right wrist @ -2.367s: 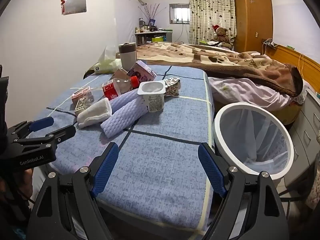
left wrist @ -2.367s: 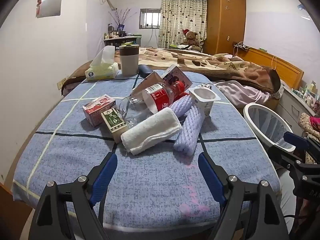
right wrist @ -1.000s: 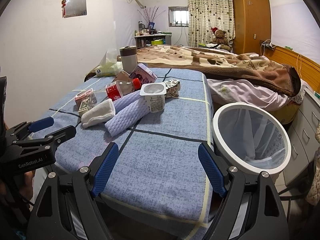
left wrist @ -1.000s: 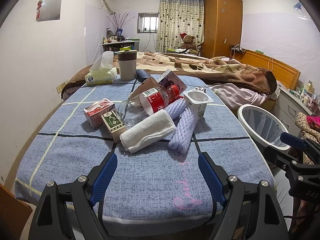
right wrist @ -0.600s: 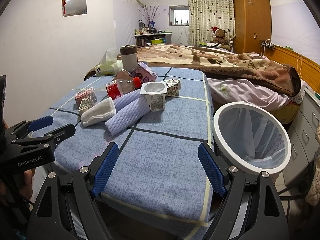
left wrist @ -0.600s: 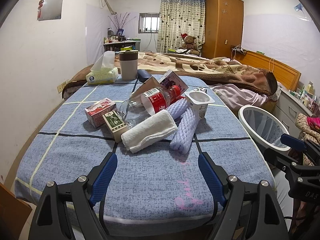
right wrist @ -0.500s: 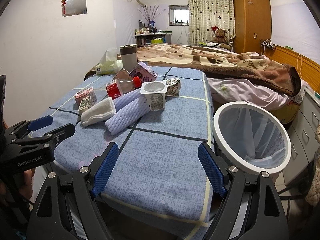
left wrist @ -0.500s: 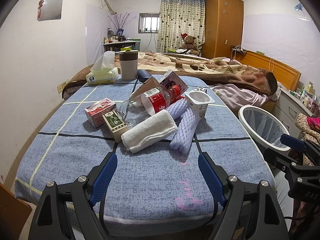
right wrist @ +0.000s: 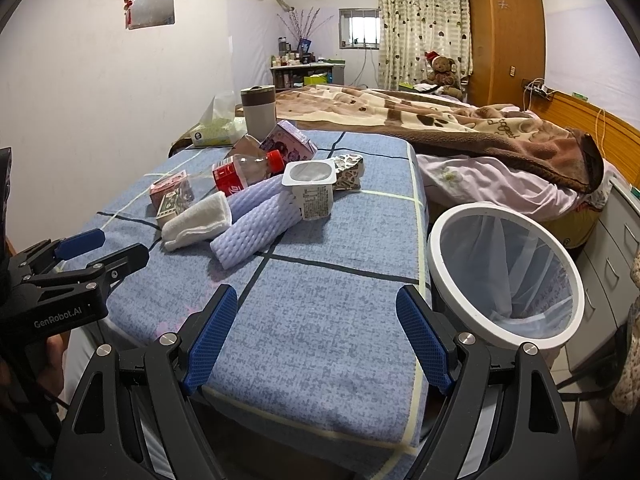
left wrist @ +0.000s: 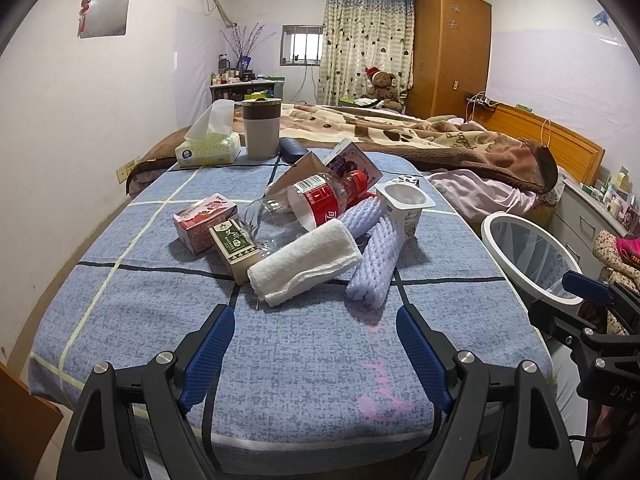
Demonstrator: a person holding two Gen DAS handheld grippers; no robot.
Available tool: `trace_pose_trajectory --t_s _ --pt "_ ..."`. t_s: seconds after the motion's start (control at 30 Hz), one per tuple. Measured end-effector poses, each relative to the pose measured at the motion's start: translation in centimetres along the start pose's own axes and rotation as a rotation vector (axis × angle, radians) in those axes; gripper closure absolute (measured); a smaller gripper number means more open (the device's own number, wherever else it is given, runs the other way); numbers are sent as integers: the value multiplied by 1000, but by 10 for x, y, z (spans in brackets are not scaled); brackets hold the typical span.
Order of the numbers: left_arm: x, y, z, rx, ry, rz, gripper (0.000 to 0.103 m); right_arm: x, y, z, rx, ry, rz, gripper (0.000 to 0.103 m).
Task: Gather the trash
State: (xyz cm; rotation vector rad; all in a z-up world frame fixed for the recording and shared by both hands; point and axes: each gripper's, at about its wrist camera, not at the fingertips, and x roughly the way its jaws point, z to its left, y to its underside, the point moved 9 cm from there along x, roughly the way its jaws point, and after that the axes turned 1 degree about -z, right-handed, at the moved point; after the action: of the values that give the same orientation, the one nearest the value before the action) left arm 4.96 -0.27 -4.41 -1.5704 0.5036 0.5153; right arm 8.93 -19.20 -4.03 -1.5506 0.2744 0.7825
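Note:
A heap of trash lies mid-table on the blue cloth [left wrist: 132,292]: a red-labelled plastic bottle [left wrist: 320,202] [right wrist: 240,174], a white yogurt cup [left wrist: 405,206] [right wrist: 310,188], two lilac foam sleeves [left wrist: 378,256] [right wrist: 256,226], a folded white tissue [left wrist: 308,260] [right wrist: 198,220], a green-labelled box [left wrist: 236,246], a red carton [left wrist: 202,220], a purple carton [right wrist: 286,142] and a crumpled foil wrapper [right wrist: 348,170]. My left gripper [left wrist: 316,344] hangs open over the near cloth, short of the heap. My right gripper [right wrist: 316,334] is open too, above the table's near right corner.
A white-rimmed bin with a clear liner [right wrist: 504,268] [left wrist: 528,256] stands off the table's right edge. At the far end sit a tissue box [left wrist: 208,148] and a brown-lidded cup [left wrist: 262,128]. A bed with a brown blanket [right wrist: 460,128] lies beyond, drawers at right.
Over the last second both views have hardly shifted; the trash lies as it did. Both grippers stay open and empty.

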Motion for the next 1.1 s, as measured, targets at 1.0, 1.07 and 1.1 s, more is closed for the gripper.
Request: trace_pose_trajectory --t_s 1.0,1.07,1.1 --pt "54 -16 39 -70 16 39 20 52 -27 9 10 -77 45 20" --pt "61 -20 48 -90 1 44 20 57 -31 10 2 -71 47 20" --pt "65 -23 52 -101 -8 47 20 60 -34 10 -2 -65 44 20"
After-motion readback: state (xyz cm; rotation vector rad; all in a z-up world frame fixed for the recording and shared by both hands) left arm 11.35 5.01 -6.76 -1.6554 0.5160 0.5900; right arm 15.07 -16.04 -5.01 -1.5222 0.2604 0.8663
